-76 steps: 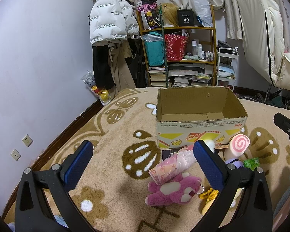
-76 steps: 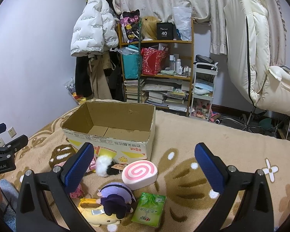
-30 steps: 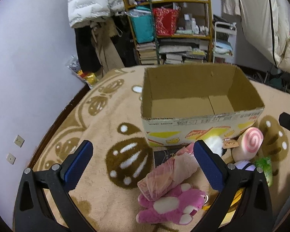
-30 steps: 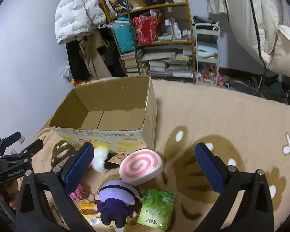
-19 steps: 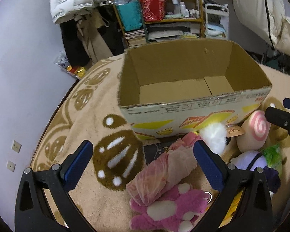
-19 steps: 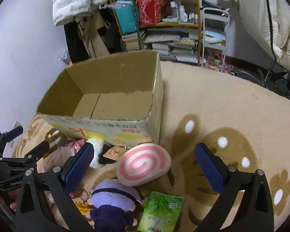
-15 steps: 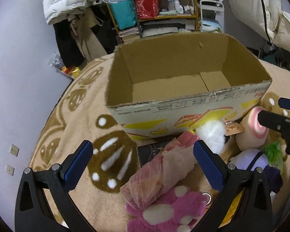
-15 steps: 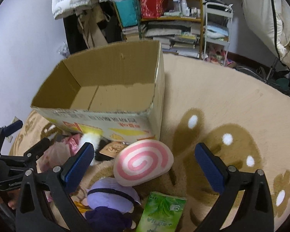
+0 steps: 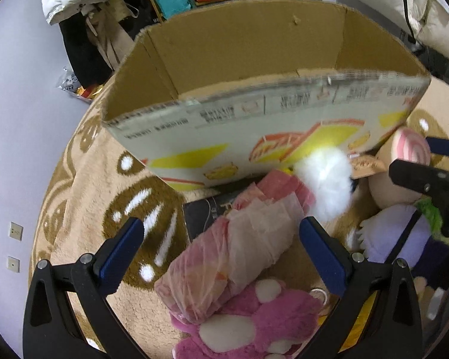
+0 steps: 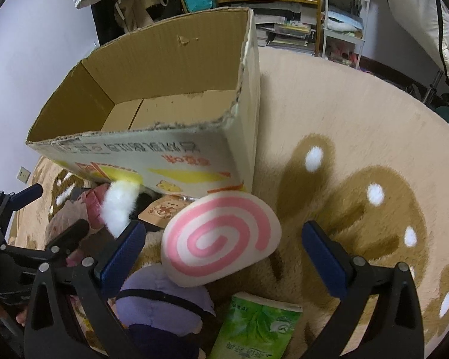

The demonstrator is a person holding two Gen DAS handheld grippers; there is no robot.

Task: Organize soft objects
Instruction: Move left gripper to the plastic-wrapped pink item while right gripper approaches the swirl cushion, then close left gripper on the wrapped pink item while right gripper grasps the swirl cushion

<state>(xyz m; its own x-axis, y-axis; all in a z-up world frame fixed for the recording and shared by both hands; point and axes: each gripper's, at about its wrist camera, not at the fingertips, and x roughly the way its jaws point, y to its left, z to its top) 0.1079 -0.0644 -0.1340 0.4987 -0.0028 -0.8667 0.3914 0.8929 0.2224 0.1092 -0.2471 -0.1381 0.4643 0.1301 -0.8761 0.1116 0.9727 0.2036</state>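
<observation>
Pink swirl cushion (image 10: 220, 239) between gaping right claw (image 10: 223, 254) fingers, untouched.

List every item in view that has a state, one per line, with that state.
cardboard box: open-topped, upright, nothing visible inside
left gripper: open, holding nothing, over the pink wrapped bundle
right gripper: open, holding nothing, around the swirl cushion
pink wrapped bundle: lying on the rug, resting on the pink plush
swirl cushion: leaning at the box's corner
green packet: flat on the rug
</observation>
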